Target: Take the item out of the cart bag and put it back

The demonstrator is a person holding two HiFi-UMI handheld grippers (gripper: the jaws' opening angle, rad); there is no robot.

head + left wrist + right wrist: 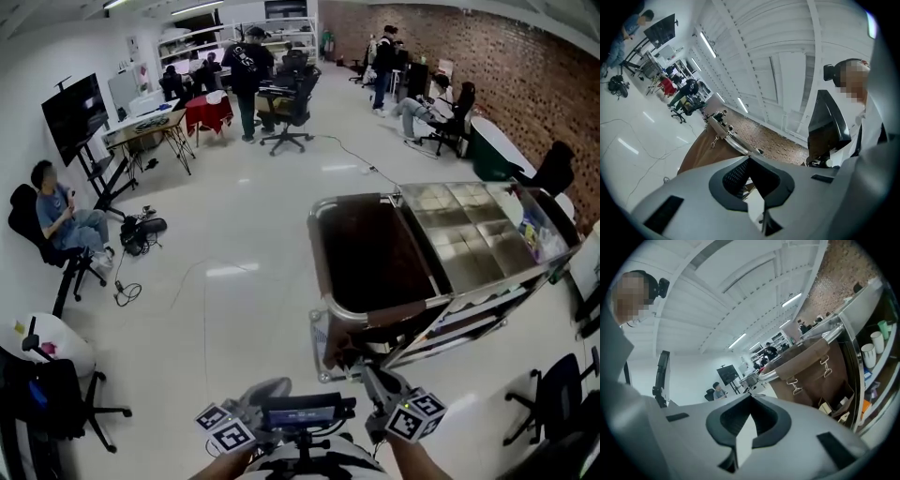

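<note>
My right tool (349, 358) and left tool (274, 386) are closed on nothing; the cart bag (375, 253) lies just ahead, nearest the right tool.

The deep fabric cart bag (375, 253) is dark brown, hung on a silvery steel cart (487, 239). The grey plastic left gripper (272, 389) and right gripper (361, 366) carry cubes patterned with black-and-white square markers. The glossy floor (244, 234) is white; the far brick wall (487, 66) is speckled reddish-brown
</note>
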